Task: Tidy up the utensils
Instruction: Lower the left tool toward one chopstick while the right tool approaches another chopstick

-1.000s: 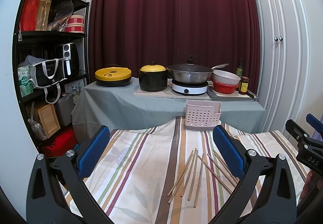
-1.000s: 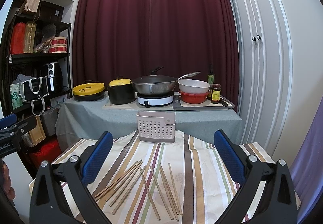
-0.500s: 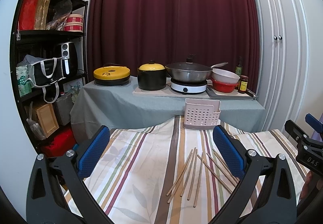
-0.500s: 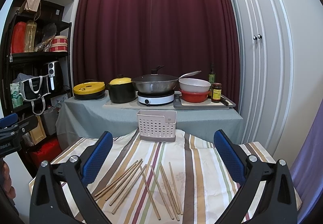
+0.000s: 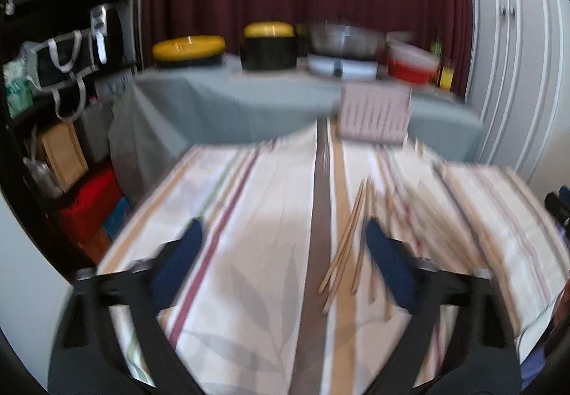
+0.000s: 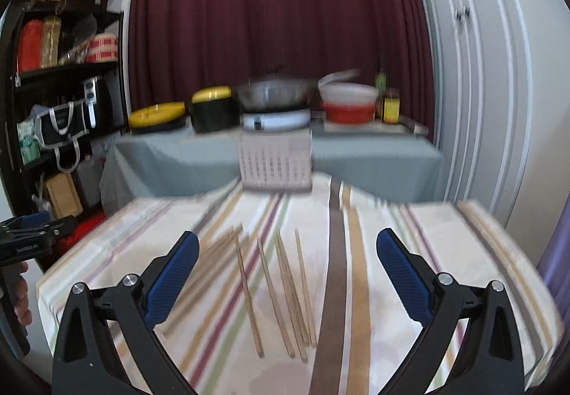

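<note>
My chopsticks [image 6: 281, 291] look like pale matt wood. Striped tablecloth [image 6: 420, 252] is soft matt cloth. Utensil basket [image 6: 275, 161] is perforated matt plastic. My right hand-held gripper [image 6: 285, 273] has textured blue pads [image 6: 171, 282] on smooth black plastic arms.

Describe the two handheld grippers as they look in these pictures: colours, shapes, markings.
Both look alike. The left gripper and the right gripper each have two black angular fingers with silver screw heads, tipped with blue pads of dotted texture. In the right wrist view the left gripper's side shows black with a blue part and small white lettering, too blurred to read. No cables or sleeves show.
</note>
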### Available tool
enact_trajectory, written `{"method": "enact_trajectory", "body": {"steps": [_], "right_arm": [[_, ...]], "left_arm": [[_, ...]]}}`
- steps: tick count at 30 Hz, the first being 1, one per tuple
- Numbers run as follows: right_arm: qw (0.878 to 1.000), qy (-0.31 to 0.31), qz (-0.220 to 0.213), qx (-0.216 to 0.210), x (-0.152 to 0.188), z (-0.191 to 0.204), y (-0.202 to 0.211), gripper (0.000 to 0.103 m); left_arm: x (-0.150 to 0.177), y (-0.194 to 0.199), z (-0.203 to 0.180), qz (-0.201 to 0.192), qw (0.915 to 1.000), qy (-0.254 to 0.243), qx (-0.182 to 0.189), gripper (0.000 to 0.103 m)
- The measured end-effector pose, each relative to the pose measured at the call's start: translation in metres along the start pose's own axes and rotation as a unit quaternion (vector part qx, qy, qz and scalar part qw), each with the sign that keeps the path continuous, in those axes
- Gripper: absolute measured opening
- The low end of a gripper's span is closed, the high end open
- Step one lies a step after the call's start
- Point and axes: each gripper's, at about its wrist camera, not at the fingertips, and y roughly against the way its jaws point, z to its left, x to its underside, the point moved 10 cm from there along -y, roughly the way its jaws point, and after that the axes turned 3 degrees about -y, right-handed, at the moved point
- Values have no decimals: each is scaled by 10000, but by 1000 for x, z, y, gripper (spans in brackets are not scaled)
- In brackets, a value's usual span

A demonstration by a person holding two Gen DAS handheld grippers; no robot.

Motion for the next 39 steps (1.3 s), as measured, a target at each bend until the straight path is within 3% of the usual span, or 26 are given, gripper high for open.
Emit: {"method": "enact_trajectory", "body": {"steps": [6,7,10,17,33,38,39], "right_arm": [[9987,-113,451,-226,39,-6,-23,94],[9984,-103,498,-250,42,-7,-24,89],[9969,-74,759,-193,58,-10,-36,55],[9948,-243,935,-307,71,-15,-48,54],[9941,-314,928,-456,67,-14,-52,54],[9939,-275,975,-434,70,-16,-54,54],[9939,-261,984,-430,71,-16,-54,54]], "left_arm": [[51,-49,-11,537,9964,-315,577,52],[58,-57,-14,617,9947,-366,733,46],[70,-74,-22,795,9917,-515,873,38],[78,-87,-43,887,9868,-823,1078,31],[79,-102,-55,1086,9823,-1125,1034,23],[83,-108,-56,1158,9807,-1242,973,15],[84,-108,-58,1166,9797,-1239,1057,9]]}}
